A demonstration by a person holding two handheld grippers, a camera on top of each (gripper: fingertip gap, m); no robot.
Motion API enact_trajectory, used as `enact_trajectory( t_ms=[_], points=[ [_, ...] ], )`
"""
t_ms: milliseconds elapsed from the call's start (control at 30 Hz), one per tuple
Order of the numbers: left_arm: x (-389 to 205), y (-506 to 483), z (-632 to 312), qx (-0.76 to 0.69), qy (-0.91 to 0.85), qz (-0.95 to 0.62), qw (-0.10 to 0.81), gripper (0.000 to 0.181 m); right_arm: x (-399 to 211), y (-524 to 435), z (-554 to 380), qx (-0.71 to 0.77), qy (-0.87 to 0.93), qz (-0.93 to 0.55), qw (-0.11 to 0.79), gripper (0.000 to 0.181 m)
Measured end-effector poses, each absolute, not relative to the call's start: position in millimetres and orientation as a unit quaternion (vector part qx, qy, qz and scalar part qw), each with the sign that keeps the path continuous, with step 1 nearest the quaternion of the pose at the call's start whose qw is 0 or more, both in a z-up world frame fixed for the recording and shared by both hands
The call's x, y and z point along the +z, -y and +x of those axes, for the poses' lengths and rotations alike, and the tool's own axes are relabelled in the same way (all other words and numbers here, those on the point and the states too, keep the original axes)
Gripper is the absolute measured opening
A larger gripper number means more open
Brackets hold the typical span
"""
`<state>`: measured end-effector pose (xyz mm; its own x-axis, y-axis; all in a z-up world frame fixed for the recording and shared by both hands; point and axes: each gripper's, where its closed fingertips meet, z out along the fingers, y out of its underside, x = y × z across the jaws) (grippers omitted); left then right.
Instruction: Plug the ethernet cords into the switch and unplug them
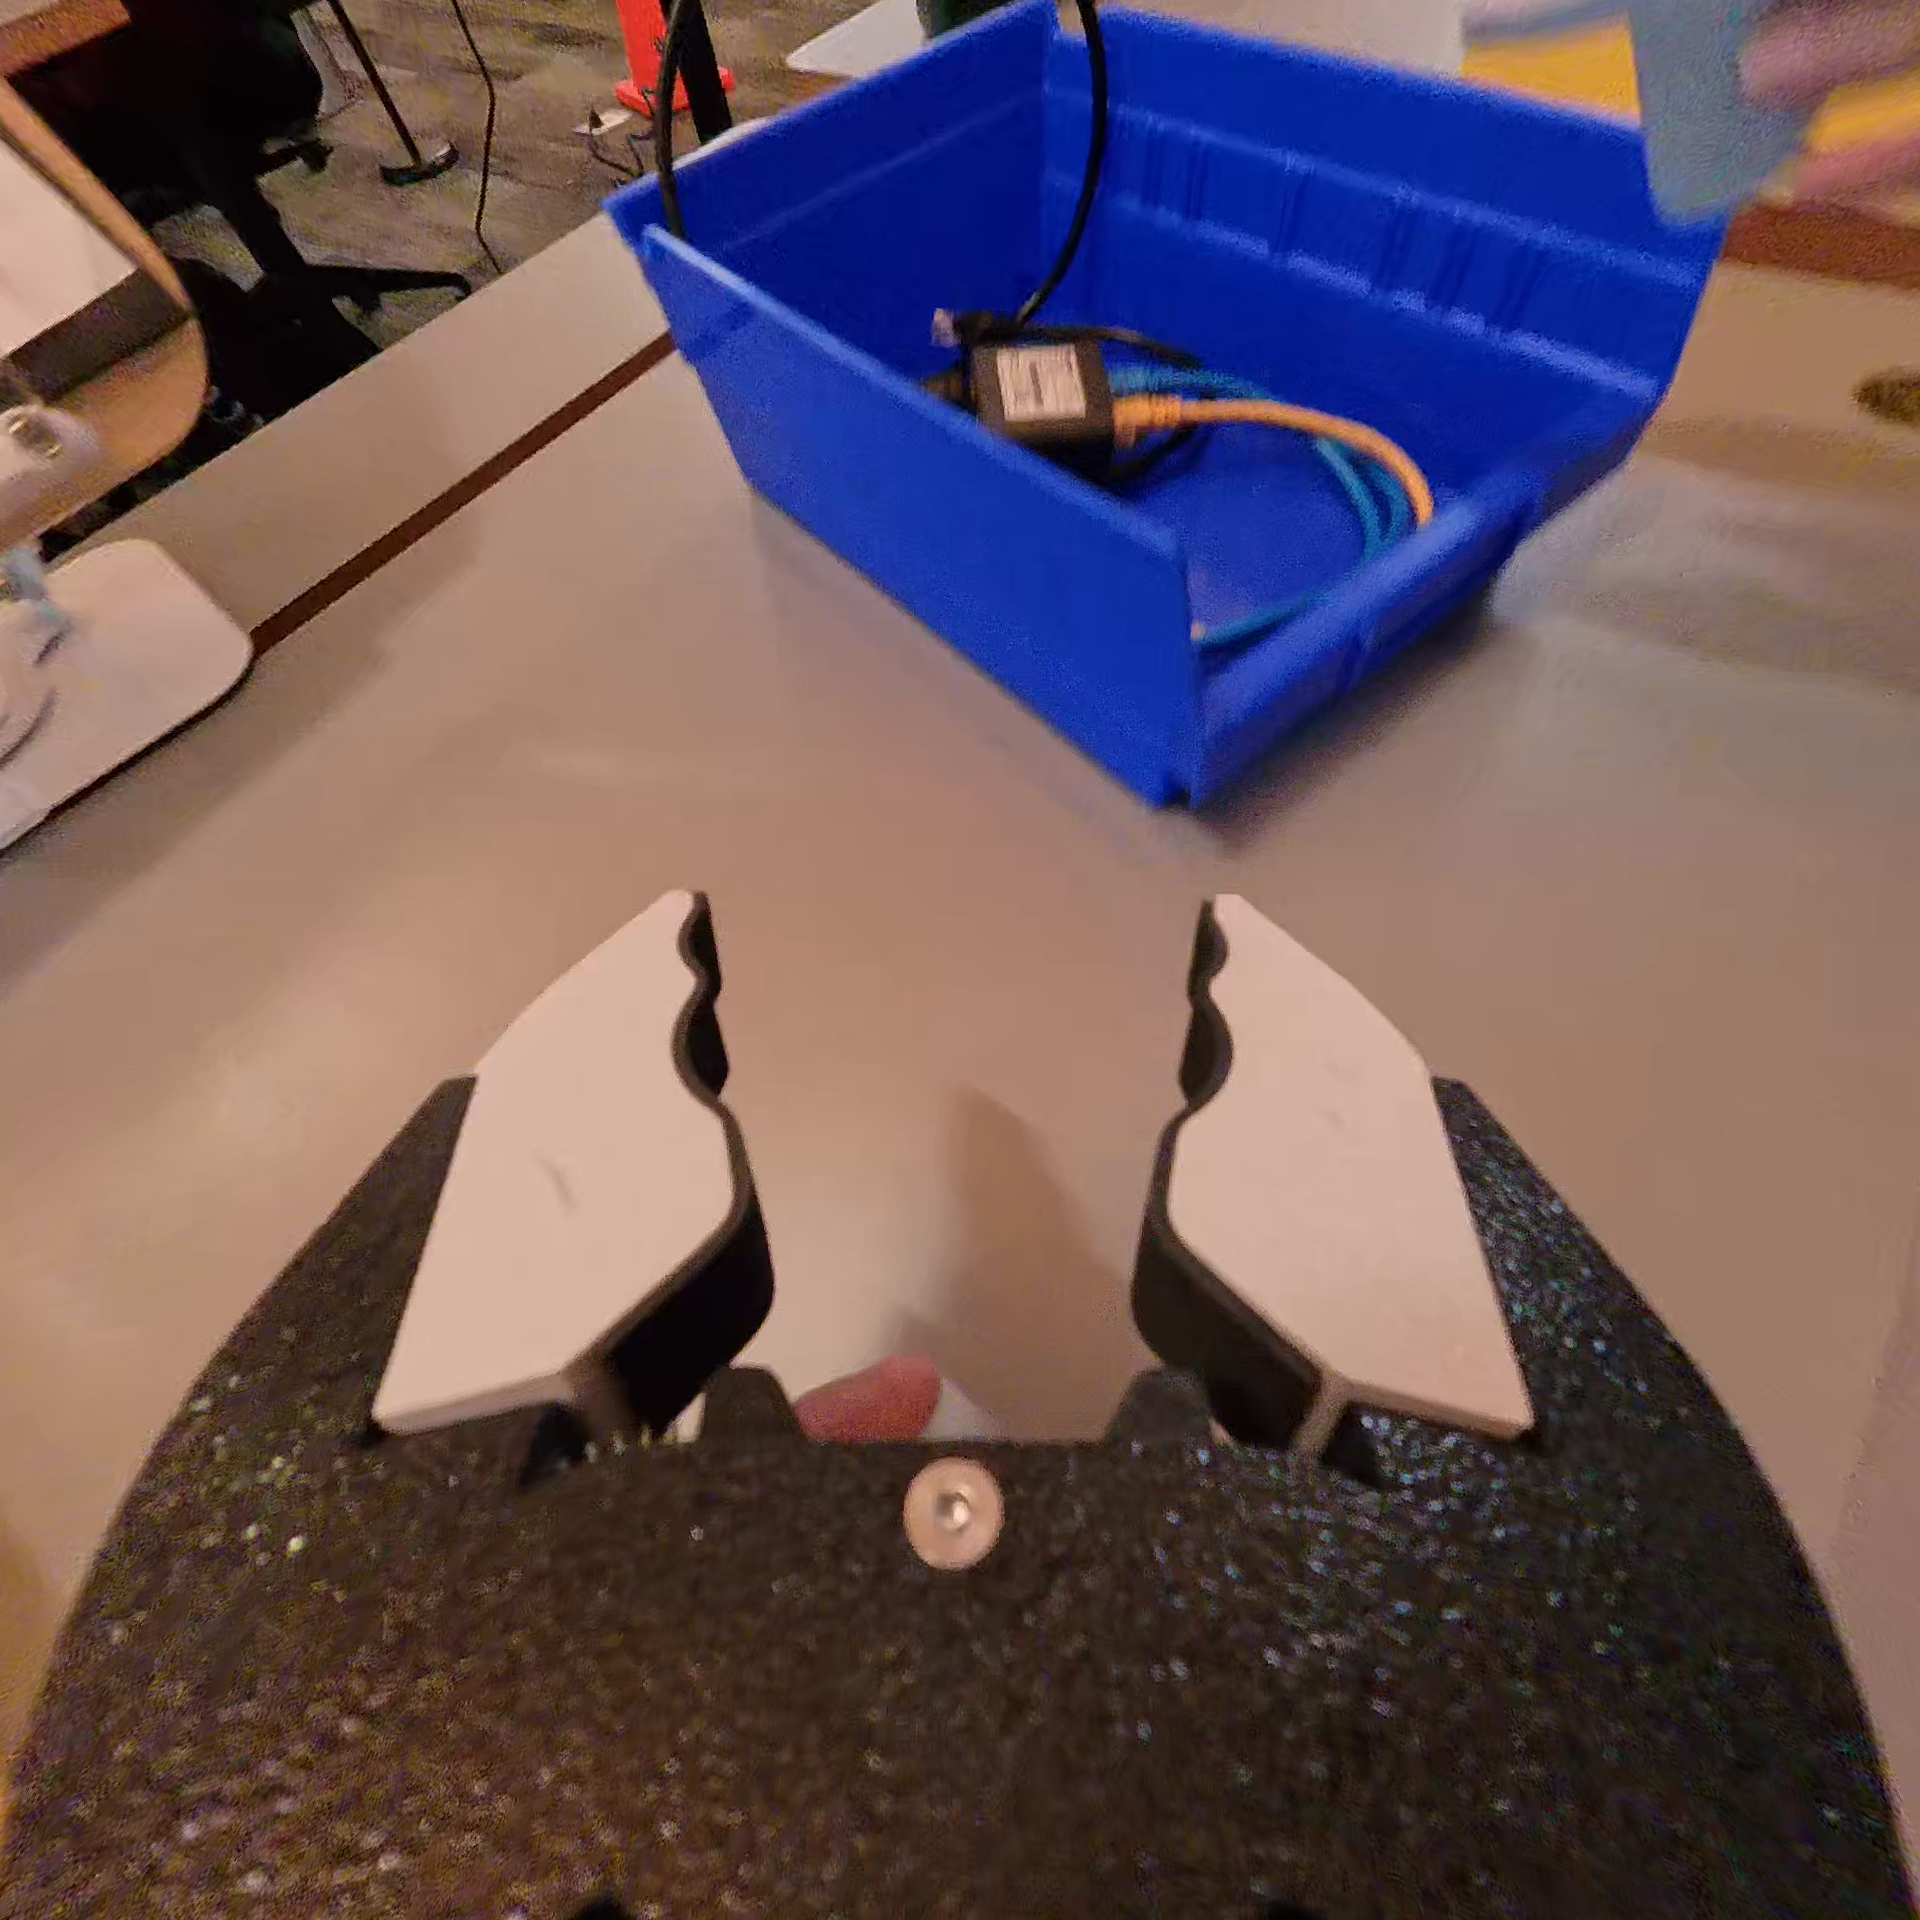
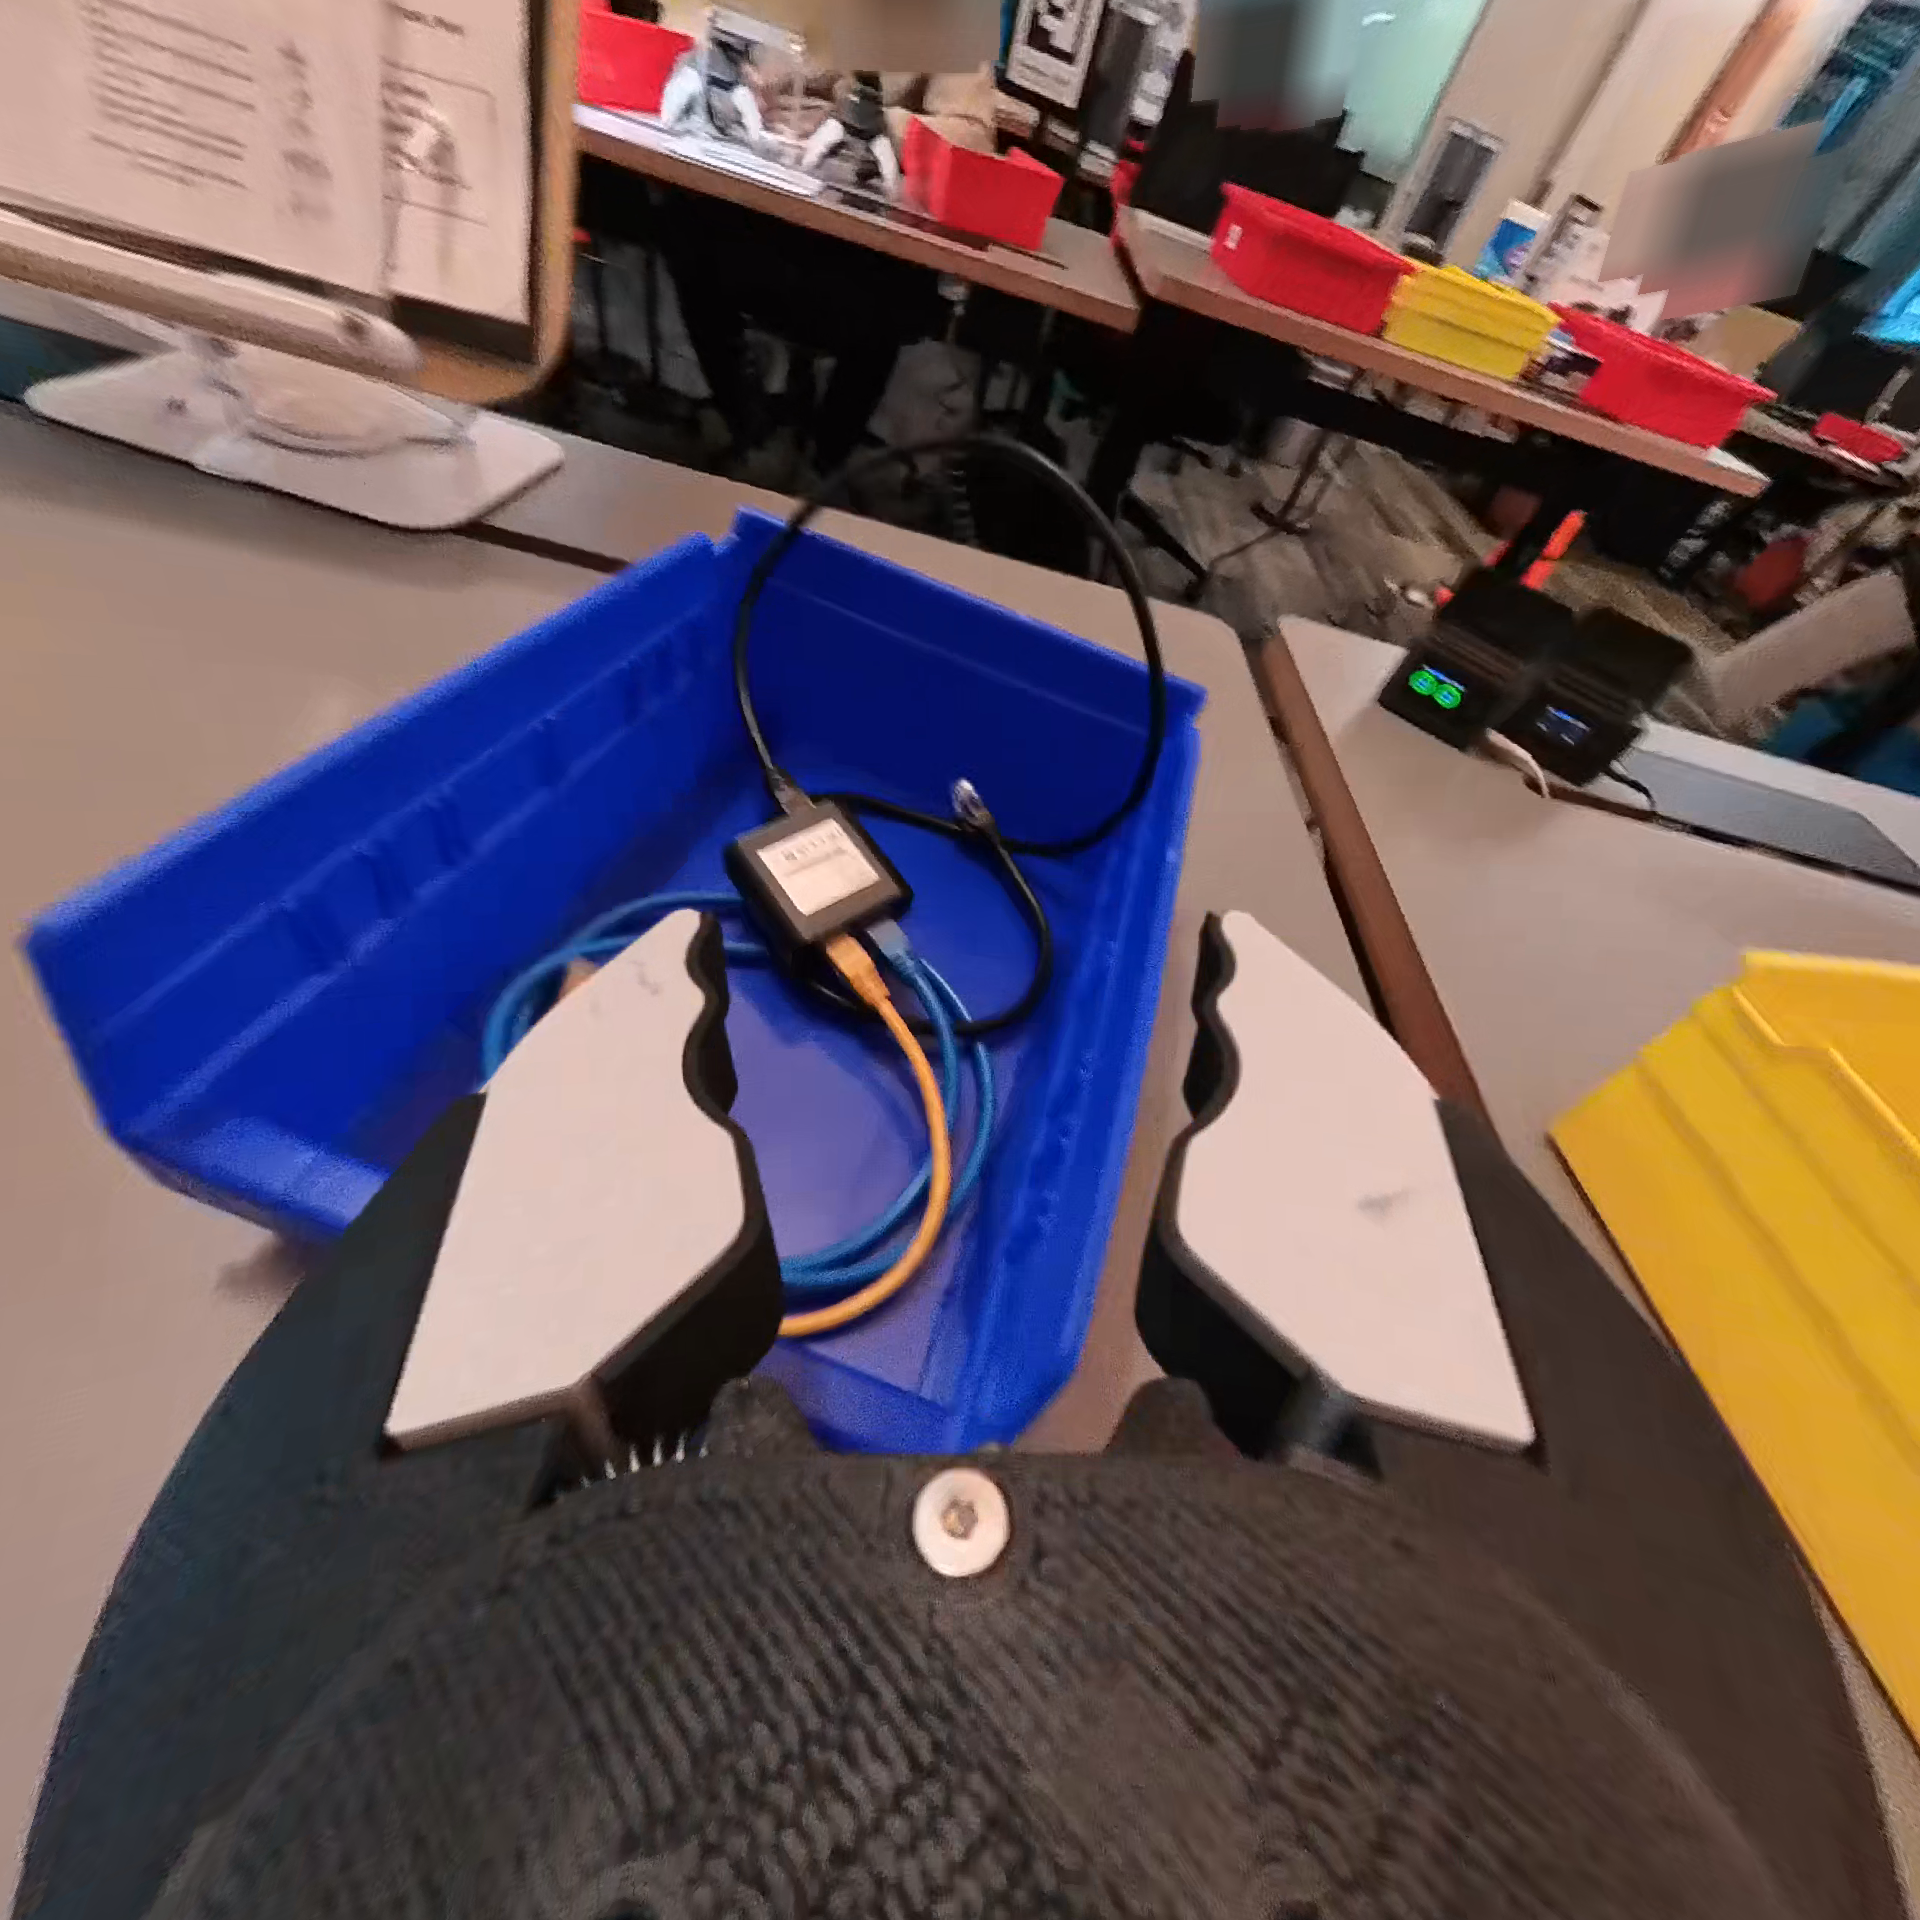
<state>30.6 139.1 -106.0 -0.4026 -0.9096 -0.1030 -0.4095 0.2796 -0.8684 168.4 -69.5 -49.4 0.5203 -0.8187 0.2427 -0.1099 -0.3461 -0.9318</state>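
Setting: busy workroom, grey table (image 1: 831, 790); yellow bin (image 2: 1766, 1174) at right, red bins on far tables.
Switch: small black switch (image 2: 816, 883) lies inside blue bin (image 2: 312, 956), black power lead (image 2: 1132, 644) looping out.
Cords: orange cord (image 2: 925, 1122) and blue cord (image 2: 966, 1049) appear plugged in, coiled on bin floor.
Left gripper (image 1: 951, 914): spread wide, empty, over bare table short of bin.
Right gripper (image 2: 951, 935): spread wide, empty, above bin.
Handling: switch light, likely slides; cords limp. Pinch stiff plug boot, brace switch body with other gripper.
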Motion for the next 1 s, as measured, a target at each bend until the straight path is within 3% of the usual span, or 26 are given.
enact_trajectory(
  t_ms=[133,300,367,433,567,667,767,900,1000],
  points=[
    [-94,-100,85,-0.429,-0.706,-0.48,0.295,0.097,-67,99,179,-0.364,-0.364,-0.732,0.447,0.098],
    [-94,-88,102,-0.425,-0.69,-0.521,0.269,0.099,-107,106,195,-0.32,-0.396,-0.737,0.444,0.084],
    [-94,-86,87,-0.45,-0.686,-0.508,0.26,0.1,-122,97,200,-0.292,-0.392,-0.748,0.45,0.07],
    [-99,-103,69,-0.446,-0.681,-0.508,0.283,0.1,-128,90,203,-0.285,-0.377,-0.754,0.456,0.038],
    [-89,-186,26,-0.398,-0.629,-0.543,0.389,0.099,-131,90,213,-0.306,-0.348,-0.763,0.45,0.029],
    [-58,-290,-17,-0.324,-0.551,-0.568,0.518,0.095,-131,90,216,-0.303,-0.342,-0.766,0.452,0.025],
    [-40,-409,-67,-0.225,-0.48,-0.618,0.58,0.094,-131,88,213,-0.286,-0.346,-0.758,0.473,0.023],
    [-59,-549,-120,-0.107,-0.43,-0.686,0.577,0.099,-129,82,204,-0.278,-0.336,-0.765,0.475,0.022],
    [-113,-592,-122,-0.138,-0.456,-0.736,0.481,0.08,-128,68,194,-0.259,-0.329,-0.766,0.487,0.022]
  ],
)
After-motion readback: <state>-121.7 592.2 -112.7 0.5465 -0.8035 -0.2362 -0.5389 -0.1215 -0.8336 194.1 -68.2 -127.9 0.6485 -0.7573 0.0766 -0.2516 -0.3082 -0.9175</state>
